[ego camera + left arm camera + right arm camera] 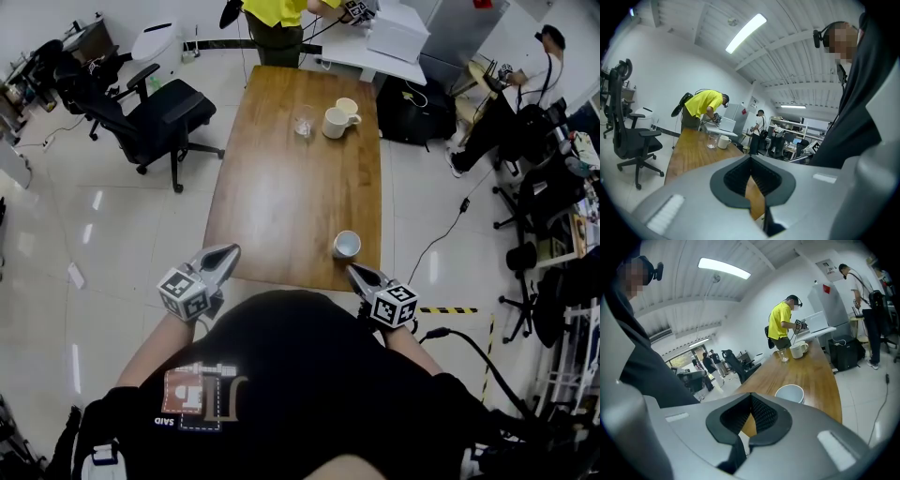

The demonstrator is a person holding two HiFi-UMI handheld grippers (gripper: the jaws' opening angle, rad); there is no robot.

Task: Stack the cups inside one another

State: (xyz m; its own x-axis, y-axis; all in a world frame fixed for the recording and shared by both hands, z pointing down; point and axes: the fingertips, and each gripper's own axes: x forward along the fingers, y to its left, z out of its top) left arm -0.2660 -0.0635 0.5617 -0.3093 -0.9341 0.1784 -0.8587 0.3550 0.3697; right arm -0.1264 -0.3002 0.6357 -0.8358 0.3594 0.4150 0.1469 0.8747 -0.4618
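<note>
Both tongs closed, empty. Left tongs [229,252] off table [281,187] near left corner; right tongs [355,271] just beside white cup [346,245] at near right edge. My plan: open right tongs wide, pinch rim squarely, carry level to far end. Count: one near cup; far end holds one mug [335,123], one cream cup [348,106], one glass [303,123].

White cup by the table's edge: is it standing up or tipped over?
The white cup stands upright: its round mouth faces up, base on the wooden table.
</note>
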